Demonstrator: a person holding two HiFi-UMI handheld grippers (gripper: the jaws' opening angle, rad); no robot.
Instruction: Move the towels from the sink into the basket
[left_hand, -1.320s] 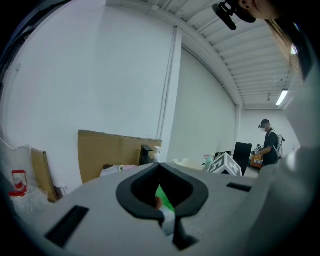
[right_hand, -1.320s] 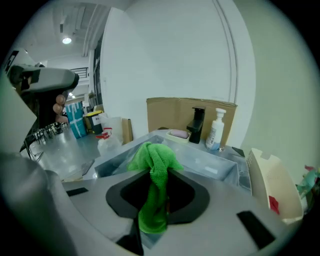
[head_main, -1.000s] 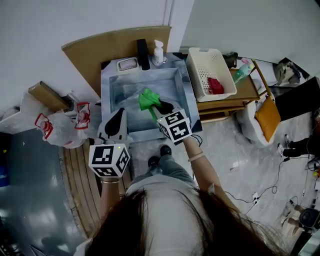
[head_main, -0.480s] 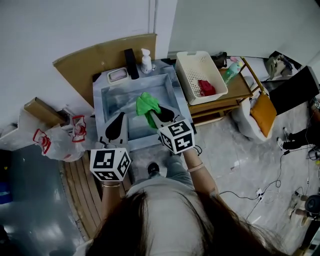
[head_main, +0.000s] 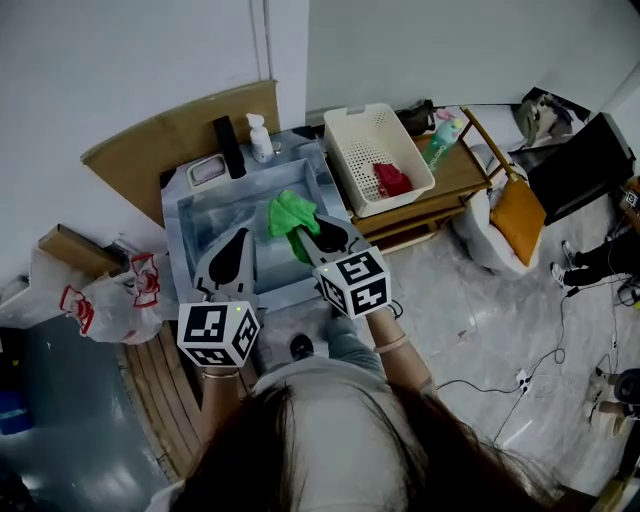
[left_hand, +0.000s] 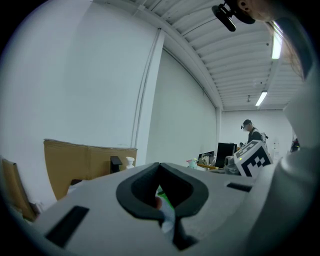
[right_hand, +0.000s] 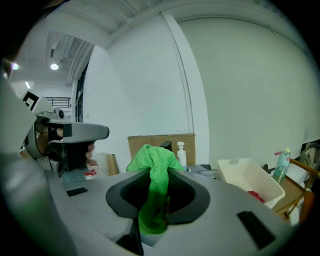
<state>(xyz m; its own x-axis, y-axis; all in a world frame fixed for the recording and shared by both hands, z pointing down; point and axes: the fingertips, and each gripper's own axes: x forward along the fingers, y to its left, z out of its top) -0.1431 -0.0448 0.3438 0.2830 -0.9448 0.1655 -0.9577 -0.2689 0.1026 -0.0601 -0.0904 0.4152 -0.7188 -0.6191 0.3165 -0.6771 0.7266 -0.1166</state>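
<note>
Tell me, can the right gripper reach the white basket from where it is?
Probably yes. The right gripper, shut on the green towel, is above the sink; the basket stands open-topped just to its right, with only a red towel inside and nothing between.

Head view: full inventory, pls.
sink: 1, grey, centre
green towel: 1, green, above sink, in right hand-held gripper
basket: 1, cream, on wooden stand right of sink
red towel: 1, red, inside basket
pump bottle: 1, white, sink's back edge
cardboard sheet: 1, brown, behind sink
spray bottle: 1, green, on wooden stand
plastic bags: count unclear, white-red, floor left
left hand-held gripper: 1, grey, shut, empty, over sink's near edge
right hand-held gripper: 1, grey, shut on green towel
</note>
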